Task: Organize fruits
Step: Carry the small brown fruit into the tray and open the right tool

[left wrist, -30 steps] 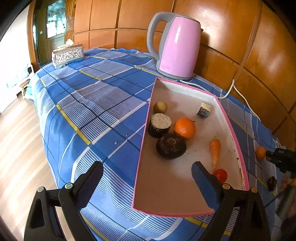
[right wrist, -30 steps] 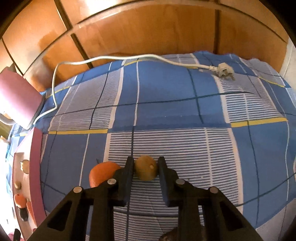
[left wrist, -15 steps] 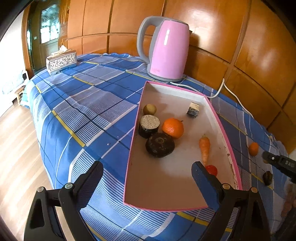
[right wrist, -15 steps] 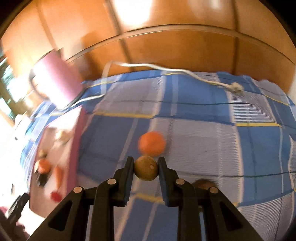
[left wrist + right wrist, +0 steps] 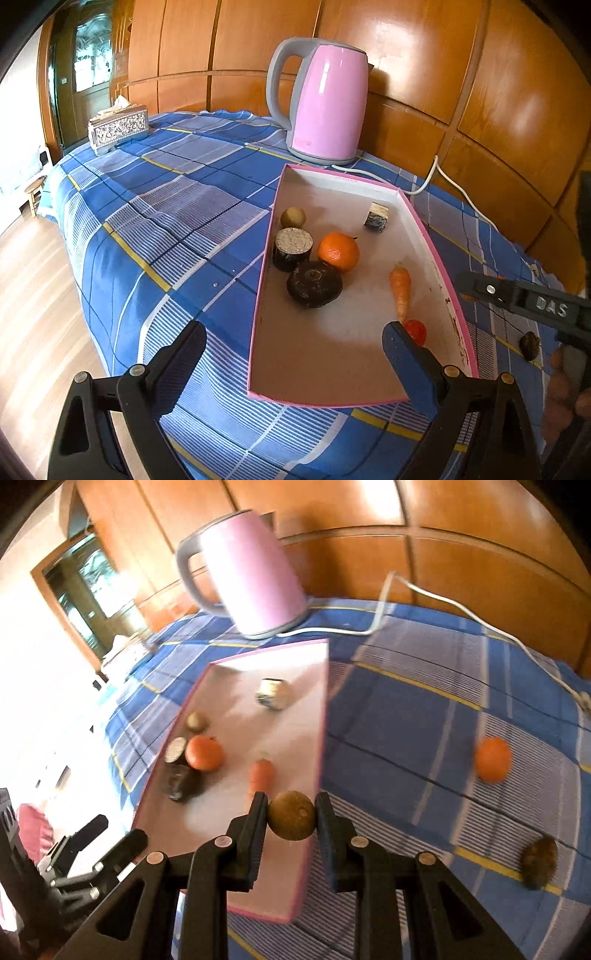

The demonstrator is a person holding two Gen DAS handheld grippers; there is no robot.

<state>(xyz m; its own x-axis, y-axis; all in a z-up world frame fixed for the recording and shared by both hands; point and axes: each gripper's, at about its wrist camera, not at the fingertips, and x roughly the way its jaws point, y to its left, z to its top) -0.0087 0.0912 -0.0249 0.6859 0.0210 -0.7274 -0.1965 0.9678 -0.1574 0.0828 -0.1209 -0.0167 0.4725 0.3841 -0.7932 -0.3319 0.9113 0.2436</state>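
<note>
My right gripper (image 5: 291,821) is shut on a small brown round fruit (image 5: 291,819) and hangs over the near right edge of the pink-rimmed tray (image 5: 322,716). In the tray (image 5: 448,273) lie an orange (image 5: 338,251), a carrot (image 5: 400,286), a red fruit (image 5: 415,330), a small yellowish fruit (image 5: 293,217), a dark round fruit (image 5: 314,282), a dark cylinder (image 5: 292,249) and a cut block (image 5: 376,217). My left gripper (image 5: 293,352) stands open at the tray's near end, holding nothing. The right gripper's arm (image 5: 517,295) shows at the left wrist view's right edge.
A pink kettle (image 5: 325,99) with a white cord (image 5: 443,177) stands behind the tray. A tissue box (image 5: 118,127) sits at the far left. On the blue checked cloth right of the tray lie another orange (image 5: 493,760) and a dark brown fruit (image 5: 538,862). Wooden panels back the table.
My right gripper carried the brown fruit leftward from the cloth to over the tray's edge, rolling as it went. The left gripper stayed put and open.
</note>
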